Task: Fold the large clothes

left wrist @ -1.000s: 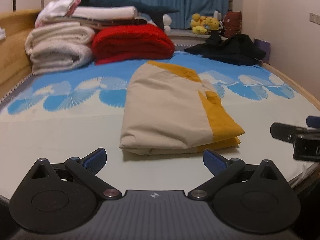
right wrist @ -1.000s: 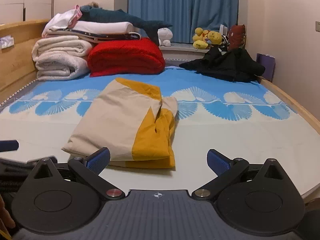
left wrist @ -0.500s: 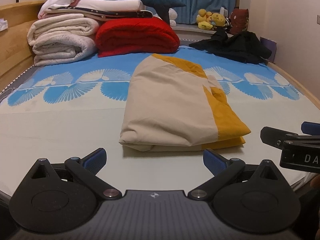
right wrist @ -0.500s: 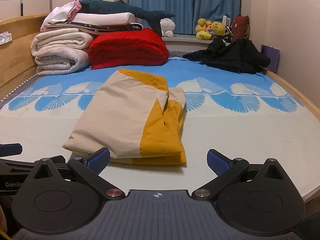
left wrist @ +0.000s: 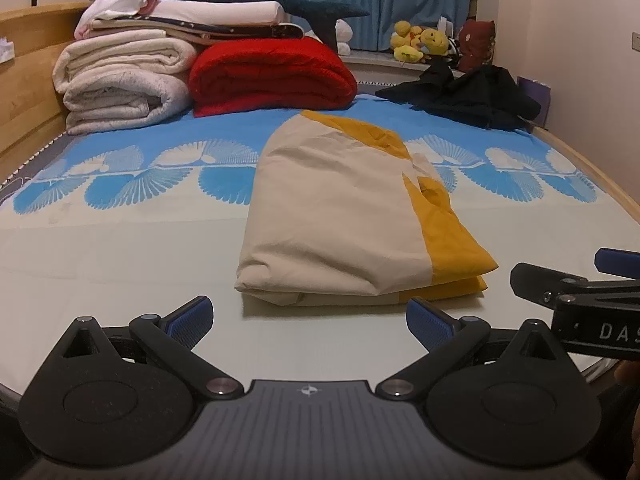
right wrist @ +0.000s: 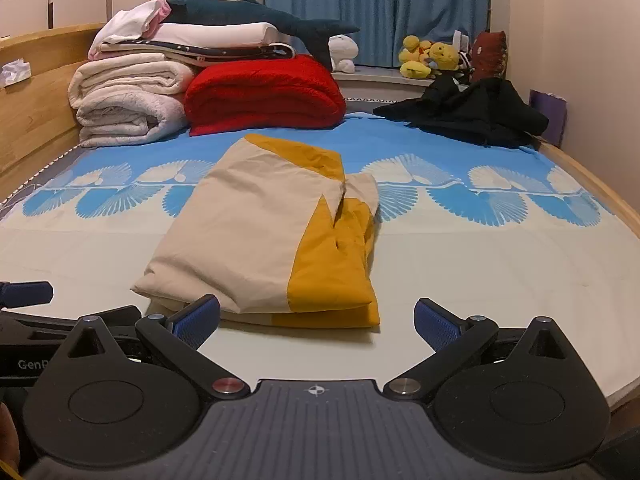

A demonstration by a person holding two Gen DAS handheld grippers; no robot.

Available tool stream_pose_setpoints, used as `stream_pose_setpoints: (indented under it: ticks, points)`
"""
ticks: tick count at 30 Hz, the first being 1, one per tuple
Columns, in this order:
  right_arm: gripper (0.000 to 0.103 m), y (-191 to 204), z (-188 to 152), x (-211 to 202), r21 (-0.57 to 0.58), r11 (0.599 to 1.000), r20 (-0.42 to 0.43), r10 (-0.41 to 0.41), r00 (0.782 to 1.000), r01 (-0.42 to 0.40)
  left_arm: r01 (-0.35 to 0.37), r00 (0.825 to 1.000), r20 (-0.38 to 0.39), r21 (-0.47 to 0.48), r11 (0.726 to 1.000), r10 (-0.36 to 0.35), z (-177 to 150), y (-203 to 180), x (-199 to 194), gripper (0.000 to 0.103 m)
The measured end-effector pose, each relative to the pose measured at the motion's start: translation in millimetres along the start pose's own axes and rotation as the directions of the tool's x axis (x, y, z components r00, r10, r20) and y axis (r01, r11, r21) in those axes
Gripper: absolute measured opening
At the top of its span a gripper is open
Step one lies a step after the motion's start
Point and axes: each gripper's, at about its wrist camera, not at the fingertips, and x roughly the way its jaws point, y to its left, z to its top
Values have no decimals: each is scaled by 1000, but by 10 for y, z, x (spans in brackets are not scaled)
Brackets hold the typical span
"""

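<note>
Bed (left wrist: 120, 264) bears folded garment (left wrist: 340, 232); both tools (left wrist: 310, 318) (right wrist: 316, 322) spread, empty; right one's far side cropped.

In the left wrist view, the right gripper (left wrist: 580, 280) is cut off by the right frame edge; I read only "DAS". In the right wrist view, the left gripper (right wrist: 60, 316) is cut at the left edge; its lettering stops at "Gen". The folded garment (right wrist: 272, 240) hides its lower layers.
</note>
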Motion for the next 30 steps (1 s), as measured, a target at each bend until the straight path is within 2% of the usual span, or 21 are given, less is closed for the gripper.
stream_pose_setpoints:
  ticks: [30]
  points:
    - [102, 28, -6, 2, -6, 1000, 0, 0, 1000, 0, 9, 1000, -13, -14, 1000, -9, 3, -6, -3, 103]
